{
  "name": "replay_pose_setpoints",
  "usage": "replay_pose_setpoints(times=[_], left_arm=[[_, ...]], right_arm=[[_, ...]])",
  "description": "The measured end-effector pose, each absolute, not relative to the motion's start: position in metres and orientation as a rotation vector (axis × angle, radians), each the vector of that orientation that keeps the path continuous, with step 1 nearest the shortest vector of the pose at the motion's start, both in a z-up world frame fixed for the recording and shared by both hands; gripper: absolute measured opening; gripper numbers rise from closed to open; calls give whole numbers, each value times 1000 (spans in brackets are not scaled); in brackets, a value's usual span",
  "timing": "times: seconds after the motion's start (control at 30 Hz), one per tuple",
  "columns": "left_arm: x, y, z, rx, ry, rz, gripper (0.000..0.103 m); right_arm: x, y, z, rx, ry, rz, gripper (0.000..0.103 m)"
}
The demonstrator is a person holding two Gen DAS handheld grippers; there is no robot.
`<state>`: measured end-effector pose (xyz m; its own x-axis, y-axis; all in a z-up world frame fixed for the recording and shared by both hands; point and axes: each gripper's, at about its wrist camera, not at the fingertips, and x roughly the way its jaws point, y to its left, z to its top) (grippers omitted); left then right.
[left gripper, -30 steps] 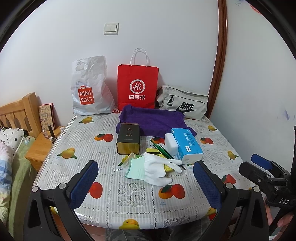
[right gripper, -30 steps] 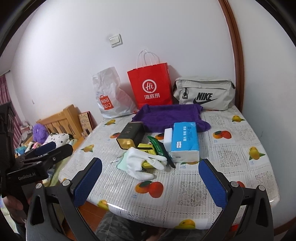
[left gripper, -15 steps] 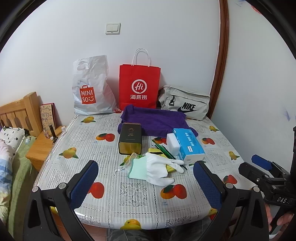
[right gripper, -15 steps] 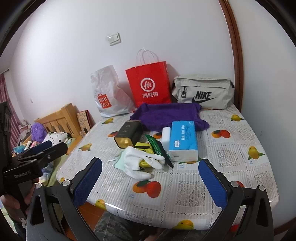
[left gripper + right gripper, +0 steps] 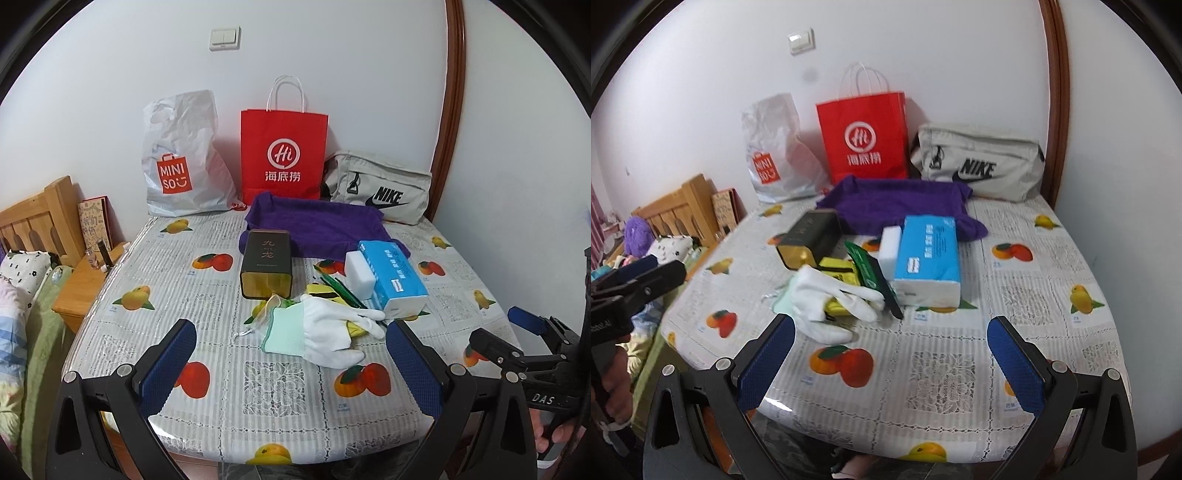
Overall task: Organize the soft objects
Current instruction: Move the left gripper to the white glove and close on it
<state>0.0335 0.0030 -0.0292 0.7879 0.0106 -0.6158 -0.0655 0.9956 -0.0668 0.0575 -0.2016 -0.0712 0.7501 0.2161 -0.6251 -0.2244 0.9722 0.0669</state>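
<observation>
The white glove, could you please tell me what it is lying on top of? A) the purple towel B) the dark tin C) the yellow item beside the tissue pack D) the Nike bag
C: the white glove drapes over the yellow item, whose edges show around it.

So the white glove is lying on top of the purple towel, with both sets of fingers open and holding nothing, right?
Not quite. The white glove lies on the fruit-print tablecloth, nearer the camera than the purple towel and apart from it, as the left wrist view shows. The rest holds: left gripper and right gripper have open, empty fingers.
</observation>
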Motion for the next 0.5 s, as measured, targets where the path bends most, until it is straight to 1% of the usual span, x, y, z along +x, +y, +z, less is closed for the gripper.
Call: replay_pose_setpoints(times=[0.2, 0.5], left_arm=[[61, 14, -59, -92, 737, 55, 103], [103, 38, -122, -114, 845, 77, 103]], right_arm=[[92, -210, -112, -2, 796, 204, 101], [131, -214, -164, -82, 855, 144, 101]])
